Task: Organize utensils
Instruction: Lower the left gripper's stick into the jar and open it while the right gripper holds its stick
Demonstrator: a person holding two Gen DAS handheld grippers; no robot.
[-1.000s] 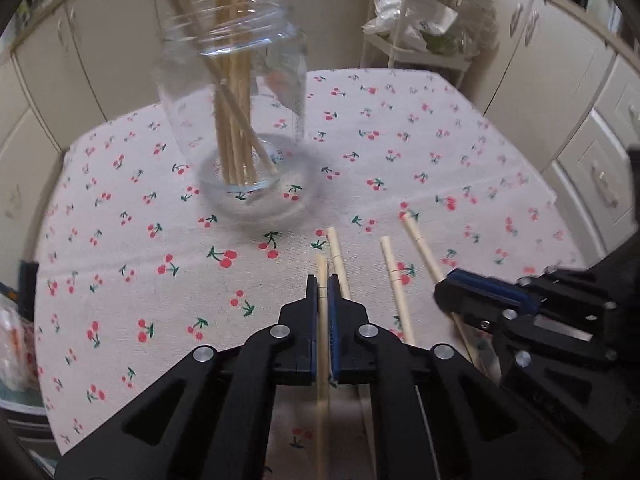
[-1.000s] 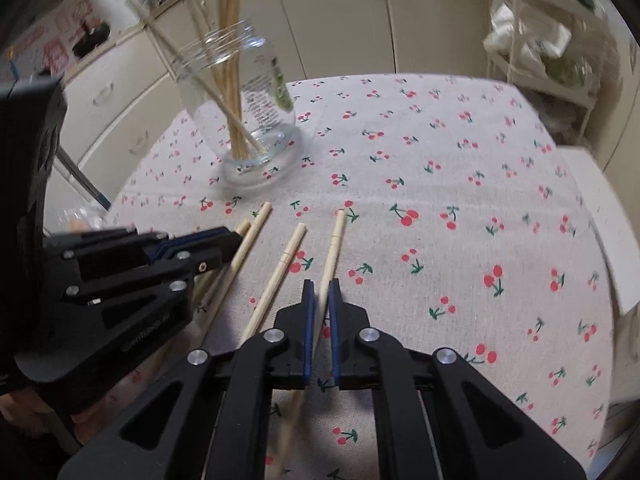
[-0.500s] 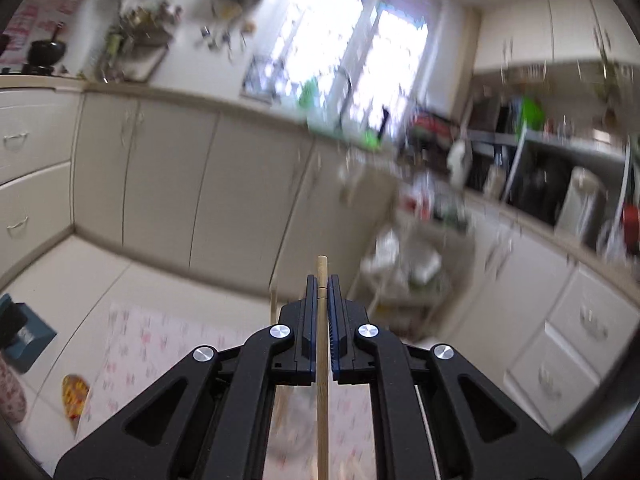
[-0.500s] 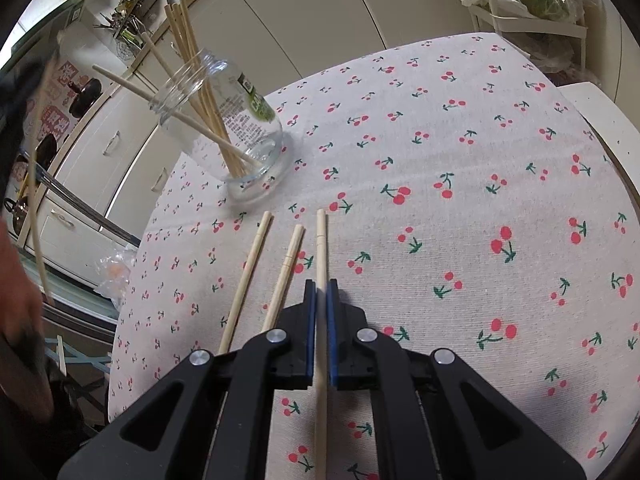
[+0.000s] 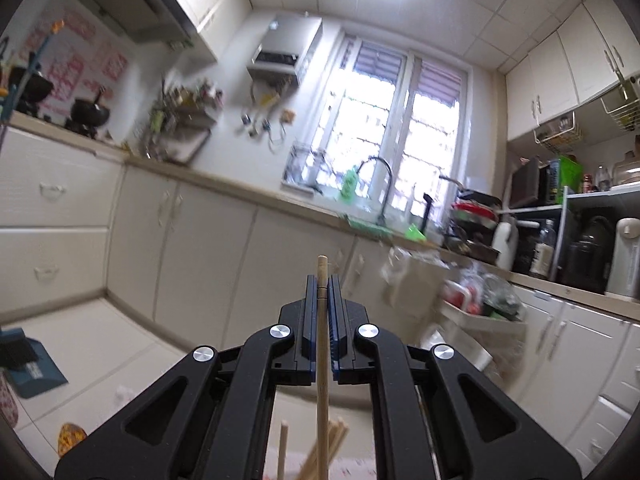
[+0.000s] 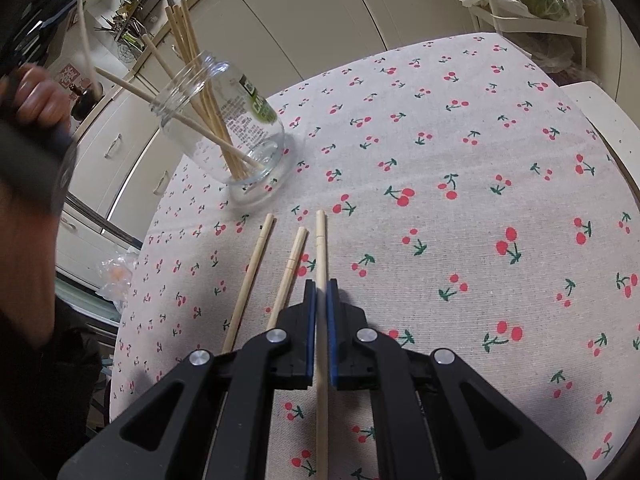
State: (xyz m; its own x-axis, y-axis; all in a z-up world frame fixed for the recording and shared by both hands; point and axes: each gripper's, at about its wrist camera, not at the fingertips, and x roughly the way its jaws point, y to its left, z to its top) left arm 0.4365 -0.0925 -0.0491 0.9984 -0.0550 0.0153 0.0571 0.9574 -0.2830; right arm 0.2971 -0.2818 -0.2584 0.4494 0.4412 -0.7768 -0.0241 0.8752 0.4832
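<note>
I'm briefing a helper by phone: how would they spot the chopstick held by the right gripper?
On the cherry-print tablecloth, near the glass jar, lie three chopsticks. It is the rightmost chopstick, the only one clamped between the right gripper's blue pads.

The left gripper (image 5: 321,280) points level, well above the glass jar (image 6: 224,128), jaws clamped. The right gripper (image 6: 320,286) tilts down near the jar, jaws clamped.

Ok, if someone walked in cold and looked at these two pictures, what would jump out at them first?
Probably the clear glass jar bristling with wooden chopsticks, standing at the far left of the cherry-print tablecloth. Next, two loose chopsticks lying side by side on the cloth in front of it, beside a third chopstick clamped in the right gripper. In the left wrist view, the left gripper holds another chopstick up towards the bright kitchen window.
</note>
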